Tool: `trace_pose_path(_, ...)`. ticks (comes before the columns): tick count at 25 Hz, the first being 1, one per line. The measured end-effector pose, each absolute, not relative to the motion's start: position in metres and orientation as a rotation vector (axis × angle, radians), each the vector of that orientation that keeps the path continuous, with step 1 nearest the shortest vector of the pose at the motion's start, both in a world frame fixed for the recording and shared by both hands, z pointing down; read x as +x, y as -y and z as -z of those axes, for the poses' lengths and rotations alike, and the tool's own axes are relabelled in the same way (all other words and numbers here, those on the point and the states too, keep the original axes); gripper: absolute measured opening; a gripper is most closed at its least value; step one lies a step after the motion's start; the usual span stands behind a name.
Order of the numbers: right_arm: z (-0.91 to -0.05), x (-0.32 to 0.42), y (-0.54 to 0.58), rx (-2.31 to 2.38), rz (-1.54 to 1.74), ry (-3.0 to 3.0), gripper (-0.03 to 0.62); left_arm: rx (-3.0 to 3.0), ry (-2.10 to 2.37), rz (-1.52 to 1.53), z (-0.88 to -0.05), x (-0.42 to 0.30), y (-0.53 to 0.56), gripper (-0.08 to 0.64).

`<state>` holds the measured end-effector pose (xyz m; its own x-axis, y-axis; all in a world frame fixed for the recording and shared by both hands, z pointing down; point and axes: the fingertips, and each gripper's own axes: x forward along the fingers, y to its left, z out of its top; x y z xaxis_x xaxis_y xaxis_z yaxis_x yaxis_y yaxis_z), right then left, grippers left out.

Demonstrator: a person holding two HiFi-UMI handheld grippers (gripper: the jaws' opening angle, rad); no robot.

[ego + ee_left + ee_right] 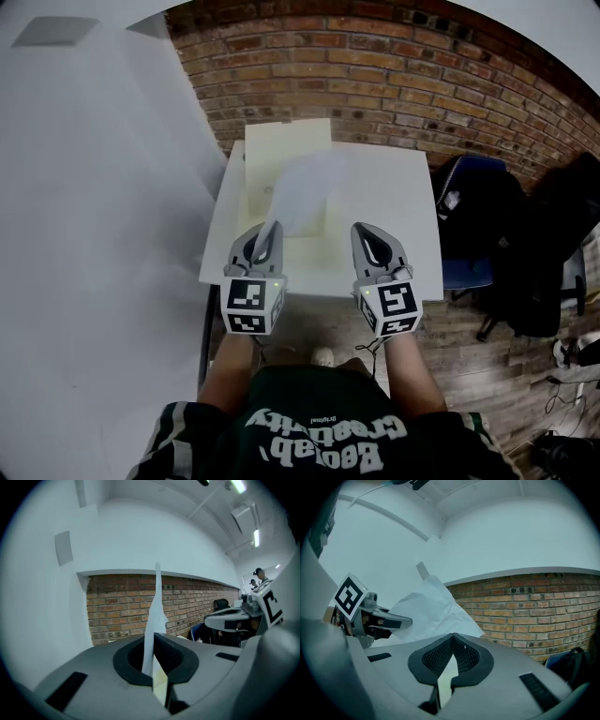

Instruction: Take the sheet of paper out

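Your views are softly, evenly lit; ceiling strips [256, 537] glare upper right, fisheye darkens and bends the edges, the paper [302, 192] smears.

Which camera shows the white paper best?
The right gripper view: the paper shows its wide face, sharp. The head view shows it blurry above the table. The left gripper view shows only its thin edge, pinched in the left claw.

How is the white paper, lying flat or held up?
Held up: the left gripper pinches the sheet of paper, and it rises edge-on above the jaws.
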<state>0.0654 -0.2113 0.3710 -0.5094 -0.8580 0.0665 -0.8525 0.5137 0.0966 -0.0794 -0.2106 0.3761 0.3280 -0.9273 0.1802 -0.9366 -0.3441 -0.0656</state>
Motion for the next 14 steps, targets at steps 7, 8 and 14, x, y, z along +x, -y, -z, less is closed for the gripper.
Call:
trace_pose_path(7, -0.3707, 0.0652, 0.2101, 1.493, 0.084, 2.638, -0.008, 2.52, 1.769, -0.284, -0.3757, -0.0793, 0.2098, 0.0)
trace_pose_path(8, -0.3707, 0.0652, 0.2099, 1.492, 0.085, 2.638, -0.008, 2.52, 1.769, -0.283, -0.3757, -0.0793, 0.2097, 0.0)
trace_pose_path(14, -0.3713, 0.064, 0.2064, 1.489, 0.094, 2.637, -0.008, 2.524, 1.769, -0.281, -0.3767, -0.0798, 0.2068, 0.0)
